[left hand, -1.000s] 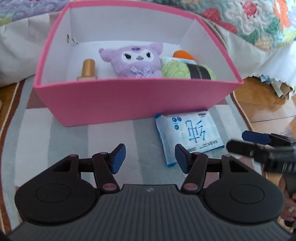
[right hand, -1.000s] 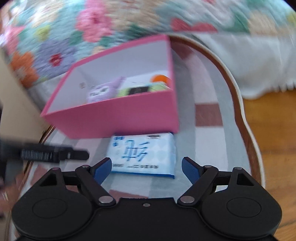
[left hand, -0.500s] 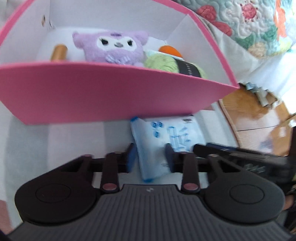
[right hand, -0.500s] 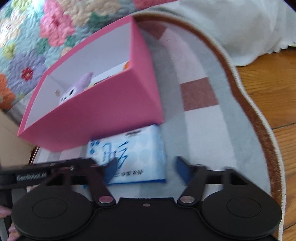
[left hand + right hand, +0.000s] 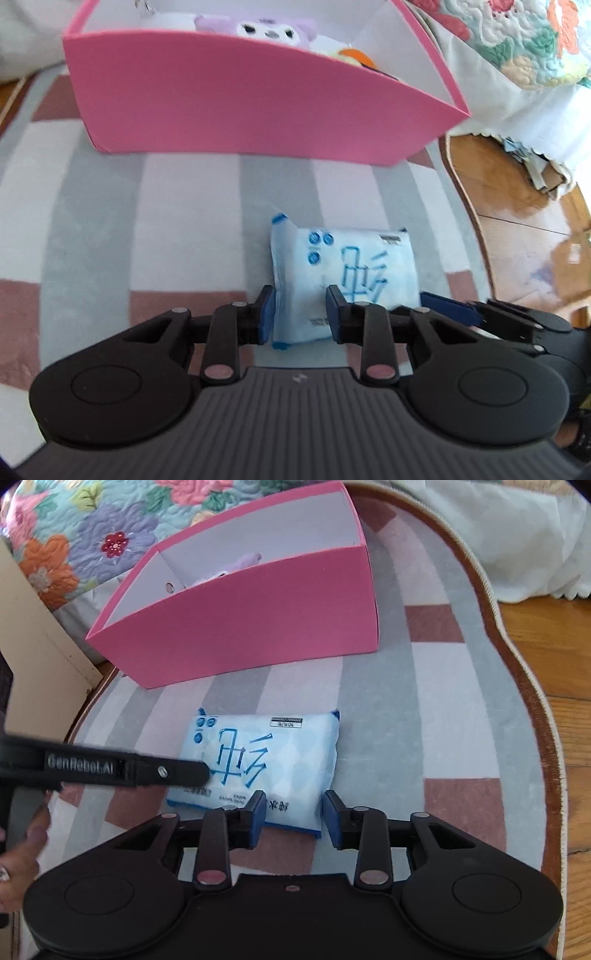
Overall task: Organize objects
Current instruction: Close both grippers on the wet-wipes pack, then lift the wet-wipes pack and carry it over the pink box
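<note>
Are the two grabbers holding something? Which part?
Yes. Both hold the blue tissue pack: the left gripper pinches its left end, while the right gripper is closing on its right end.

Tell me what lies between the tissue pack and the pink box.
Nothing: only bare striped rug separates the tissue pack from the pink box. Both wrist views show that gap.

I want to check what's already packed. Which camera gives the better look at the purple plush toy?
The left wrist view: the purple plush toy shows its face above the pink box wall. The right wrist view shows only a lilac sliver behind that wall.
</note>
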The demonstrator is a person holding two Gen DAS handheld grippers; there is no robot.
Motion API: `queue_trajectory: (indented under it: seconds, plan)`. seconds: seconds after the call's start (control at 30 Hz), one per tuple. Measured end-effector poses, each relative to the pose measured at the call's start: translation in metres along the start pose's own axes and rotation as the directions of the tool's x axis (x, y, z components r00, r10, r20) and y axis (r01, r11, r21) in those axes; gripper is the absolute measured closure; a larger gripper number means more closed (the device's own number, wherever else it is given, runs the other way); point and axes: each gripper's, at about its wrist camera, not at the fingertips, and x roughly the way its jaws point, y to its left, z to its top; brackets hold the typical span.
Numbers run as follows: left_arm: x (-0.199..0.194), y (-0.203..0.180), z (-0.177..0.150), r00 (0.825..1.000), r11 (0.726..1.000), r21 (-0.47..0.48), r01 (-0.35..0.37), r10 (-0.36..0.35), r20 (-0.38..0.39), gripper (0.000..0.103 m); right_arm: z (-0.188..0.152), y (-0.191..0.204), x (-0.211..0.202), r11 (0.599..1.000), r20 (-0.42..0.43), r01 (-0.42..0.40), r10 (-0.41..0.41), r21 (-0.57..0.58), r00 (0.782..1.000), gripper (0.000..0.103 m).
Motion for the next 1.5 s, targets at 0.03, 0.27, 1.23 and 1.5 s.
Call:
queue_trajectory:
  seconds: [0.03,0.27,1.23,1.5]
  plan:
    - [0.001,0.000,0.000,1.000,1.000,0.004,-0.007,0.007,0.011,0.074,0.000,-0.003,0.000,1.000,0.003,-0.008,0.008,0.026,1.000,0.062]
    - [0.000,-0.001,0.001,0.999,0.999,-0.018,0.042,-0.042,0.000,0.083,0.002,0.003,0.002,0.998,0.010,-0.016,0.015,0.055,1.000,0.064]
    - [-0.200,-0.067,-0.009,0.997,0.994,0.099,0.052,-0.058,0.060,0.082,0.019,0.082,-0.176,0.992,0.109,-0.101,0.110,-0.077,0.988,0.057]
    - [-0.214,-0.077,-0.005,0.995,0.991,0.122,0.048,-0.059,0.081,0.082,0.025,0.090,-0.193,0.992,0.146,-0.082,0.096,-0.096,0.985,0.057]
